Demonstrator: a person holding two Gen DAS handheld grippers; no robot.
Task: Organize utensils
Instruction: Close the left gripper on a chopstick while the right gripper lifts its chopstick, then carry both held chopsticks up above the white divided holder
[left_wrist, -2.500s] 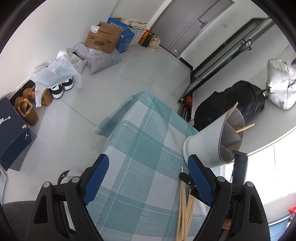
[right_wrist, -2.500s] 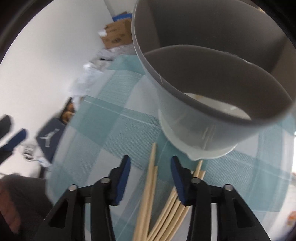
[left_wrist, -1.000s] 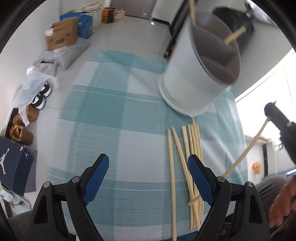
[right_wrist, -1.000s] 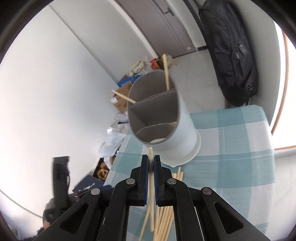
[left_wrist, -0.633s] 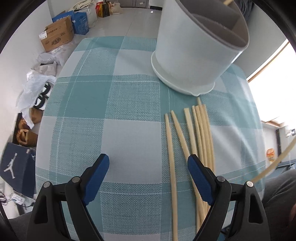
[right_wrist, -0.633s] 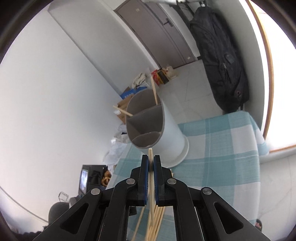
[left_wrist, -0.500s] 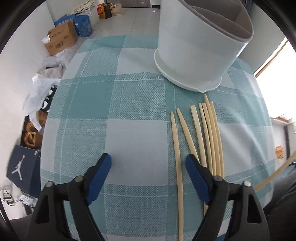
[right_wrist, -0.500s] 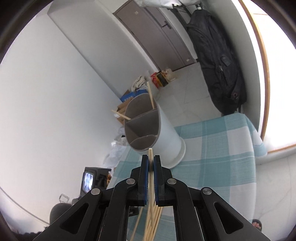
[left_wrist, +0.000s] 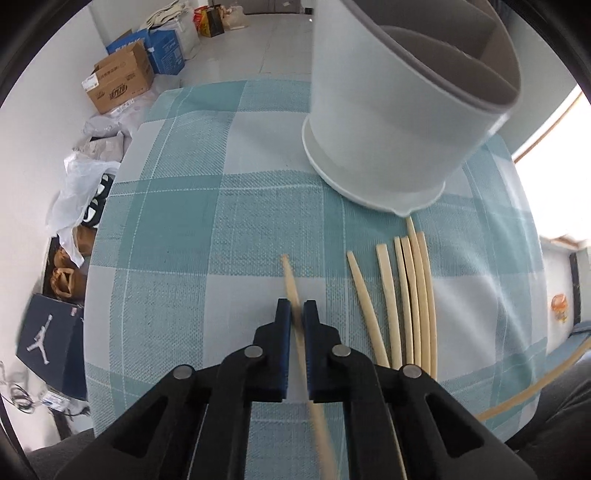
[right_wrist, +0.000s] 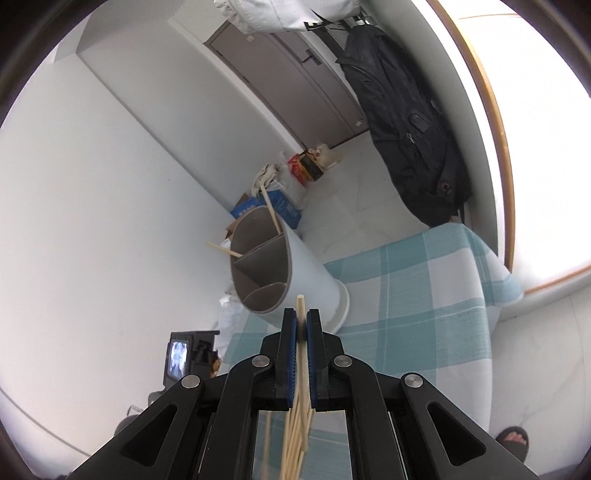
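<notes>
Left wrist: chopstick (left_wrist: 291, 284) between left claw (left_wrist: 297, 309) pads.

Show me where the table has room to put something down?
The checked cloth is bare between the white holder and the table's left edge, down to the left gripper. It is crowded on the right: loose chopsticks lie side by side, right up to the holder's base.

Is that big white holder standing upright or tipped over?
Upright: the holder sits on its base on the checked cloth, open top up.
</notes>
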